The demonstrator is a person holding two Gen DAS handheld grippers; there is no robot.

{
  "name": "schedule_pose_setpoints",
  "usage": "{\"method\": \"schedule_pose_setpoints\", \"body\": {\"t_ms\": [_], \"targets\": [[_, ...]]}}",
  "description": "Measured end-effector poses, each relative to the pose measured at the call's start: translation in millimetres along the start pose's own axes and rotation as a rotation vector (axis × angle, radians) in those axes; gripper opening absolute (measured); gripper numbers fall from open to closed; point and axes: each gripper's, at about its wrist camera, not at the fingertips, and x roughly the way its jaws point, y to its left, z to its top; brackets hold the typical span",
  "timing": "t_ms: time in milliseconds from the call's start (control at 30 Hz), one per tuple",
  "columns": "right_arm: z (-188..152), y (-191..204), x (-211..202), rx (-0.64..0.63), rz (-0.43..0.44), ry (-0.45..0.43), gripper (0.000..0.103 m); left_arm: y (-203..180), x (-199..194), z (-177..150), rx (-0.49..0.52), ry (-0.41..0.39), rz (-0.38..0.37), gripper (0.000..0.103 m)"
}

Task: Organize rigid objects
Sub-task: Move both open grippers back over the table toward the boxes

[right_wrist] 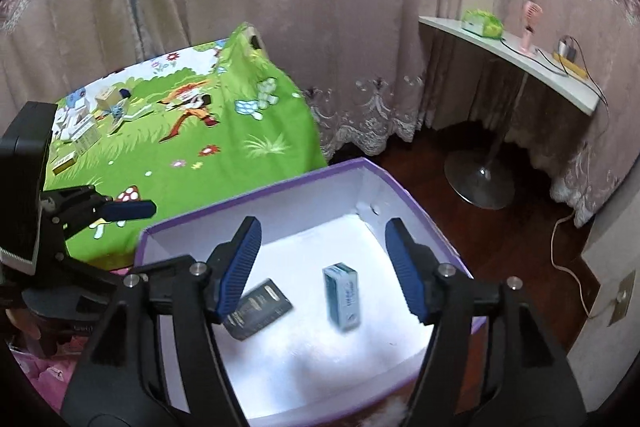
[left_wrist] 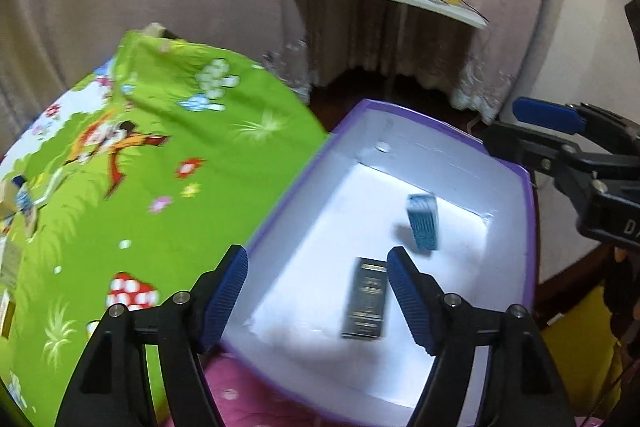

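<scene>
Box: your purple box (right_wrist: 256,197) with the white inside sits right of the green sheet (left_wrist: 160,155).
Inside: a dark carton (right_wrist: 260,309) on the left and a blue carton (right_wrist: 342,301) to its right, apart.
Left gripper (left_wrist: 316,291): wide, holding nothing.
Right gripper (right_wrist: 322,267): same, spread above the box, empty.

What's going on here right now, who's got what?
A person holds two grippers above a purple-rimmed white box beside a table under a green cartoon cloth. Both the left gripper and the right gripper are open and hold nothing. A black carton and a light blue carton are inside the box, blurred, apparently just dropped. More small boxes wait on the cloth.
</scene>
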Motion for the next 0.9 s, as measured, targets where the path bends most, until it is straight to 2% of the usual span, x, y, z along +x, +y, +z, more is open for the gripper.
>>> {"method": "schedule_pose_setpoints", "body": {"t_ms": [133, 233, 333, 433, 467, 533, 633, 733, 833, 900], "targets": [[15, 37, 11, -0.071, 0.054, 0.004, 0.073, 38, -14, -11, -0.047, -0.035, 0.062, 0.075], [31, 80, 27, -0.153, 0.128, 0.015, 0.077, 78, -29, -32, -0.109, -0.052, 0.124, 0.076], [46, 135, 48, -0.237, 0.212, 0.035, 0.080, 128, -41, -58, -0.181, -0.058, 0.221, 0.076], [58, 193, 71, -0.313, 0.307, 0.062, 0.081, 184, -59, -84, -0.215, -0.067, 0.366, 0.078], [60, 212, 78, -0.337, 0.331, 0.075, 0.081, 208, -65, -95, -0.219, -0.067, 0.423, 0.083], [63, 250, 92, -0.392, 0.388, 0.082, 0.082, 250, -72, -110, -0.210, -0.069, 0.482, 0.088], [64, 295, 121, -0.436, 0.433, 0.130, 0.082, 302, -69, -125, -0.162, -0.036, 0.519, 0.088], [64, 322, 155, -0.398, 0.501, 0.216, 0.082, 363, -58, -130, -0.158, 0.028, 0.547, 0.088], [65, 337, 182, -0.333, 0.536, 0.287, 0.082, 392, -46, -127, -0.159, 0.051, 0.543, 0.088], [66, 345, 196, -0.292, 0.544, 0.319, 0.082, 405, -37, -125, -0.163, 0.057, 0.503, 0.088]]}}
